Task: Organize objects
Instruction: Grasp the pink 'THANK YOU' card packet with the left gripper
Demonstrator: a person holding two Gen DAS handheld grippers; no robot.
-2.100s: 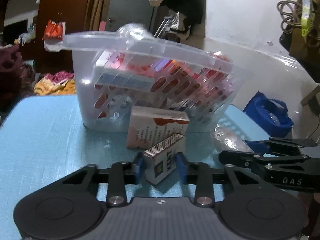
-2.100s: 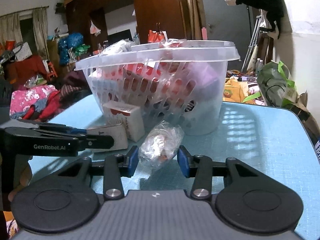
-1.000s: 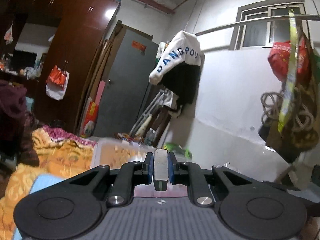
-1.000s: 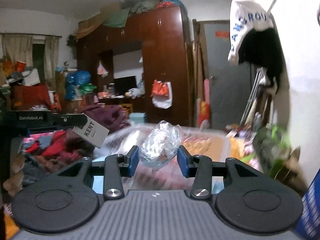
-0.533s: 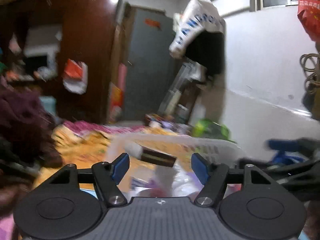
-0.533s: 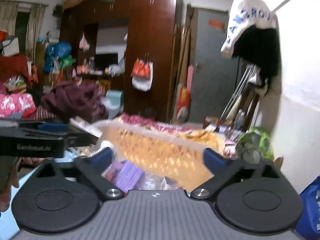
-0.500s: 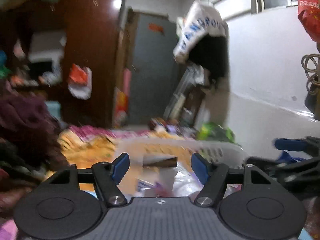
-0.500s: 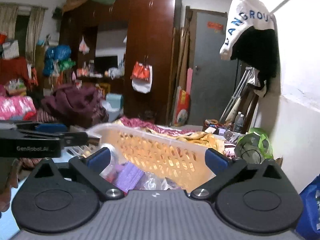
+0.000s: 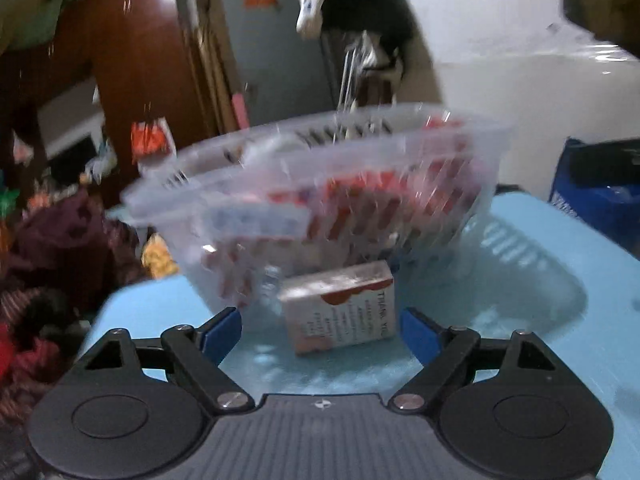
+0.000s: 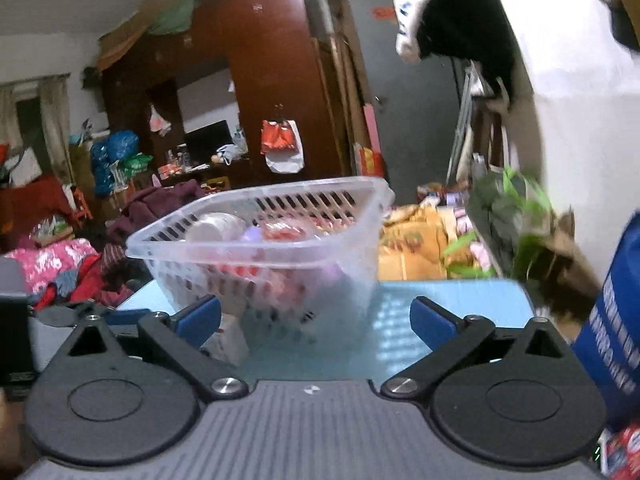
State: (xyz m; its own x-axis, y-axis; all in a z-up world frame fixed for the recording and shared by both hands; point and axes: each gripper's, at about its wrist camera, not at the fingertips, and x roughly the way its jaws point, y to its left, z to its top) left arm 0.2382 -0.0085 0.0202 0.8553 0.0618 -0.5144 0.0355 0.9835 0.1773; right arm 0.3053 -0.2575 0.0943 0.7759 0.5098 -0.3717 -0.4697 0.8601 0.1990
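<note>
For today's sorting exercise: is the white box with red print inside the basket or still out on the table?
Out. The white box lies on the blue table in front of the basket, between the open left gripper fingers.

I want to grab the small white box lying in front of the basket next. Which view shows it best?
The left wrist view: the small box lies whole, though blurred, on the blue table between the open left gripper fingers. The right wrist view shows only a pale corner beside the basket.
</note>
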